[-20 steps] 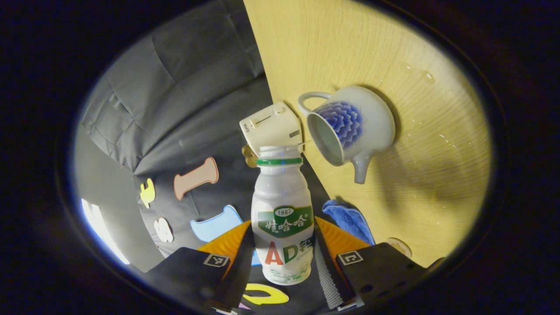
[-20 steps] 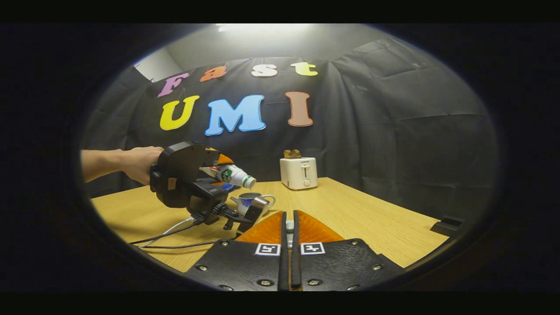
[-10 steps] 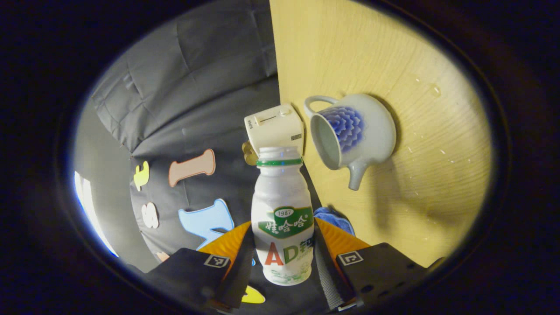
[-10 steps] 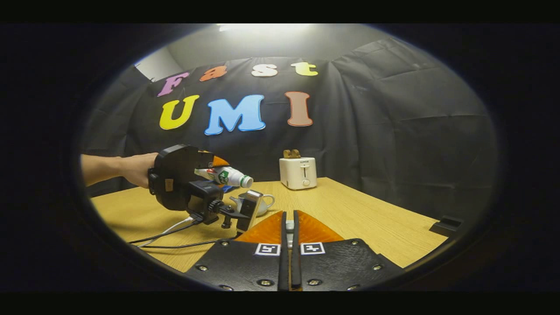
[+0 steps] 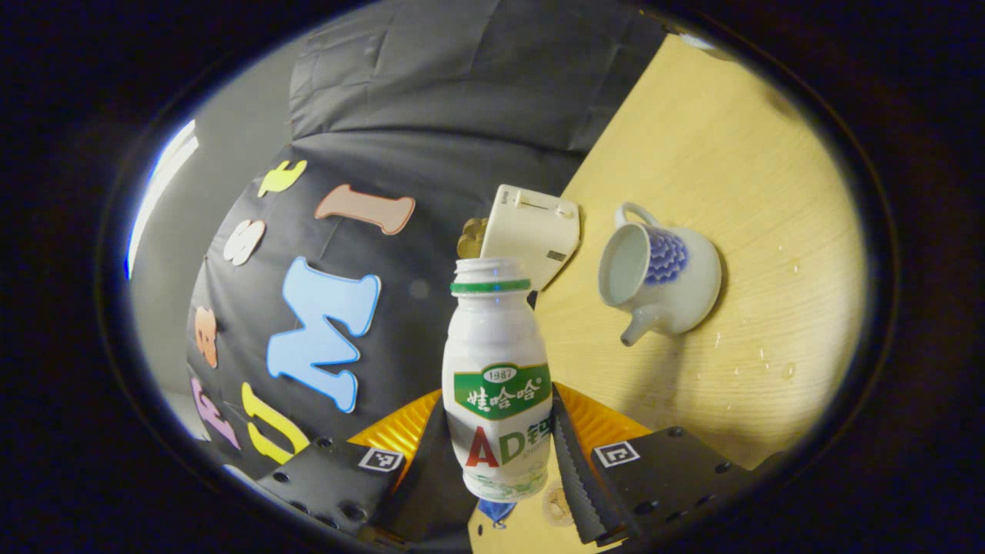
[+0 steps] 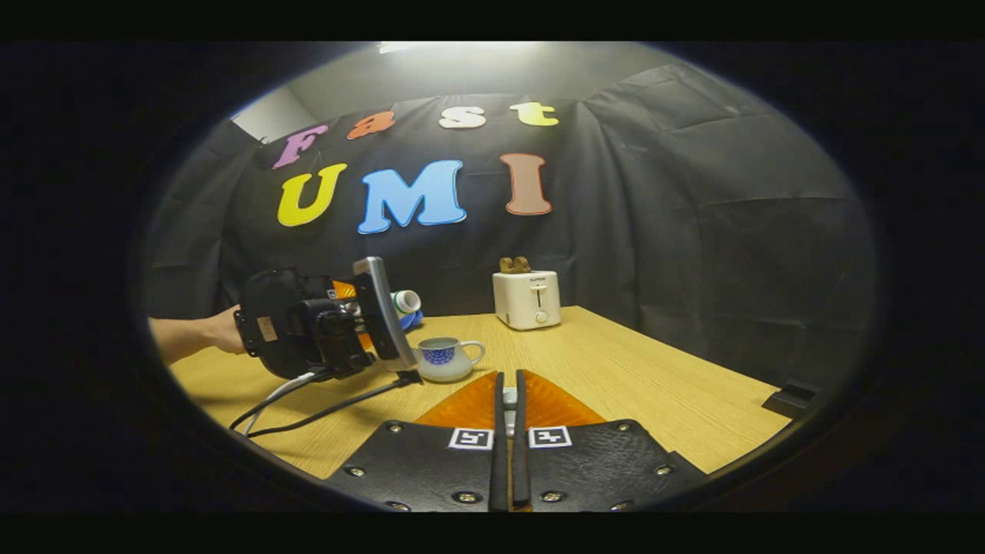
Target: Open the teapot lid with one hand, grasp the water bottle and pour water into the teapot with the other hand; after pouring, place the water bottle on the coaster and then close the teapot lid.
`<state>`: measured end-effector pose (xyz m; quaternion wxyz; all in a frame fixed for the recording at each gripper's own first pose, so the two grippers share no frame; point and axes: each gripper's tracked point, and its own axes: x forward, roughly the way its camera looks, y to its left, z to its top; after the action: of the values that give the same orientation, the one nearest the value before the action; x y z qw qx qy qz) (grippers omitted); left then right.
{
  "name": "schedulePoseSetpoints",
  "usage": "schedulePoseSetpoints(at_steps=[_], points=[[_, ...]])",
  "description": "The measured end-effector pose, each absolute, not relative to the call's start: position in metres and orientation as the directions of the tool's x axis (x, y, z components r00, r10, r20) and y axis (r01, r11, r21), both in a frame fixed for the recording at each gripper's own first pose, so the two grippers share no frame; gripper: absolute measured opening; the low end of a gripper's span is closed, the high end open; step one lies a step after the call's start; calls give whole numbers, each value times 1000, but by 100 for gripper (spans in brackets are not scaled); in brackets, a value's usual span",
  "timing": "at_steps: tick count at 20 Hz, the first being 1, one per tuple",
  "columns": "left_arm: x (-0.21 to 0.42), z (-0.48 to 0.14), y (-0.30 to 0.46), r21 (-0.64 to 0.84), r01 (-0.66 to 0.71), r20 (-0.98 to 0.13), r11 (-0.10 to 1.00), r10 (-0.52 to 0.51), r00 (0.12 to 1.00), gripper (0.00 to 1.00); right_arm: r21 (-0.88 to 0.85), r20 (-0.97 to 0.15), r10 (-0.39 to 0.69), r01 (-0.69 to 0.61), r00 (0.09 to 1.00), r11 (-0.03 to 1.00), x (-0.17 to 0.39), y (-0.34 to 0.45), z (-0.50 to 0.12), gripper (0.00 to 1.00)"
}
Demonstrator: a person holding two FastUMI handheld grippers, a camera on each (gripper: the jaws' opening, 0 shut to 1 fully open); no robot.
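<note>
Left gripper view first: your left tool (image 5: 500, 454) holds the water bottle (image 5: 499, 385) between both fingers, uncapped mouth pointing toward the white toaster (image 5: 531, 235), while the teapot (image 5: 660, 277) stands lidless on the tabletop (image 5: 739, 192) just right of the bottle's neck, with small droplets on the wood near it and a coaster (image 5: 555, 504) partly hidden below the bottle. Right gripper view: your right tool (image 6: 508, 431) has its fingers nearly together on a small pale piece I cannot identify, and across the tabletop your hand (image 6: 223, 335) carries the left tool (image 6: 308, 331) beside the teapot (image 6: 446, 359), the bottle's mouth (image 6: 406, 300) poking out above a blue cloth (image 6: 412, 319).
</note>
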<state>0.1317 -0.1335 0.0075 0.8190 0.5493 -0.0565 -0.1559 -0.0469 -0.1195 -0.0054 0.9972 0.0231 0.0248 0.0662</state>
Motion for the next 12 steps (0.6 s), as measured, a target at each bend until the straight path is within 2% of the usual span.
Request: schedulePoseSetpoints(at_steps=[2,3,5,8,9,10,12], points=[[129,9,-121,848,232,-79,477,-319,945,75,30,-40,151,-150,988,988,-40,-108,4,2],[125,13,-114,814,232,-57,532,-324,944,81,19,-34,156,-155,987,988,-36,-105,9,2],[125,13,-103,716,255,-43,650,-323,945,75,-2,-20,168,-168,986,986,-26,-95,19,2],[127,13,-79,530,287,-35,798,-318,947,75,-61,-3,170,-170,985,984,1,-80,33,2],[126,16,-74,488,298,-27,820,-328,944,75,-65,4,176,-175,984,982,10,-74,37,2],[126,19,-68,450,299,-13,842,-329,944,81,-63,5,180,-179,984,982,18,-69,40,2],[131,19,-53,396,287,0,872,-313,950,80,-65,4,183,-182,983,981,37,-58,45,2]])
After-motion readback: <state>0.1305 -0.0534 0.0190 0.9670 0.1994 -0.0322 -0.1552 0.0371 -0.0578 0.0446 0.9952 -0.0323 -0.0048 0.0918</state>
